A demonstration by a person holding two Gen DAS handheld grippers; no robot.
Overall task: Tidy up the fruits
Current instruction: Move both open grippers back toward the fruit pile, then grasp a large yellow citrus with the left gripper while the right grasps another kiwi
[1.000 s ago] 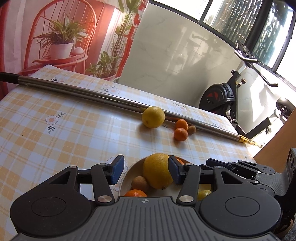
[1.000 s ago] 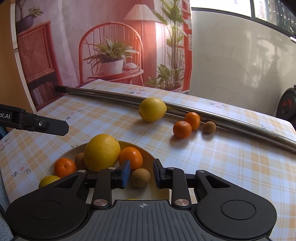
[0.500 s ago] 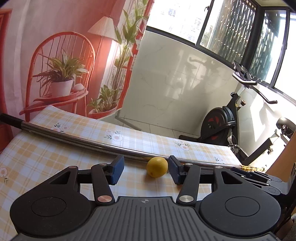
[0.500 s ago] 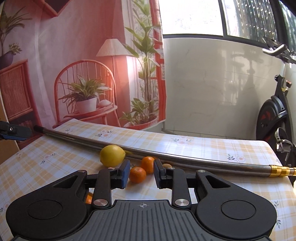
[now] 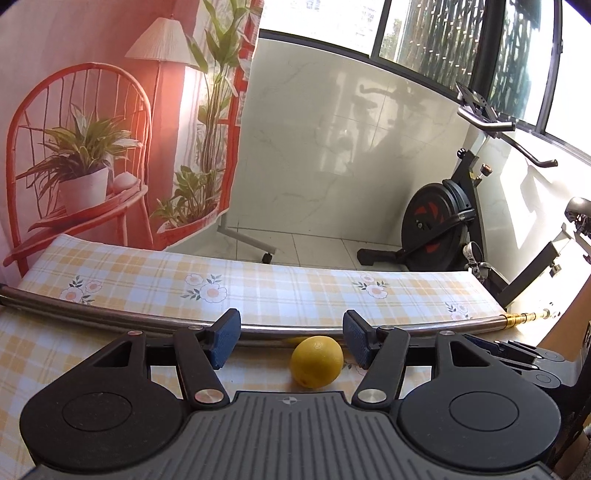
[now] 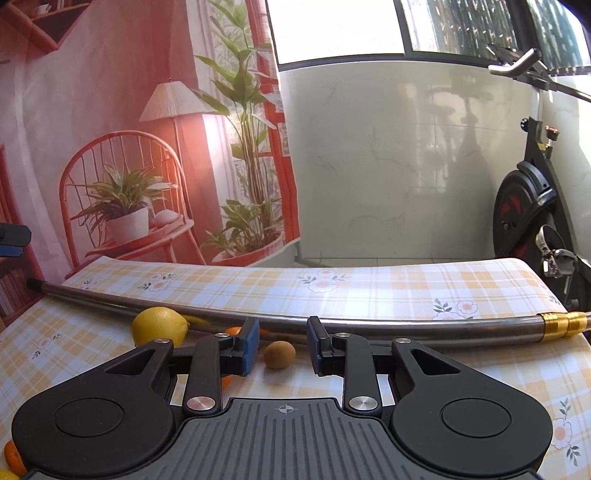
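The left gripper [image 5: 291,339] has just been spreading its jaws; they stand released, the lemon [image 5: 316,362] lying on the table [image 5: 155,273] between them toward the 3 o'clock pad, untouched. The right gripper [image 6: 282,345] is at its narrowest, grasping nothing; a small brown fruit [image 6: 279,354] sits beyond its gap. The metal pole [image 6: 369,325] lies at 12 o'clock, an orange [image 6: 232,331] at 9.

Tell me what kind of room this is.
Probably a home sunroom or enclosed balcony: an exercise bike by big windows, and a table with a checked floral cloth holding fruit.
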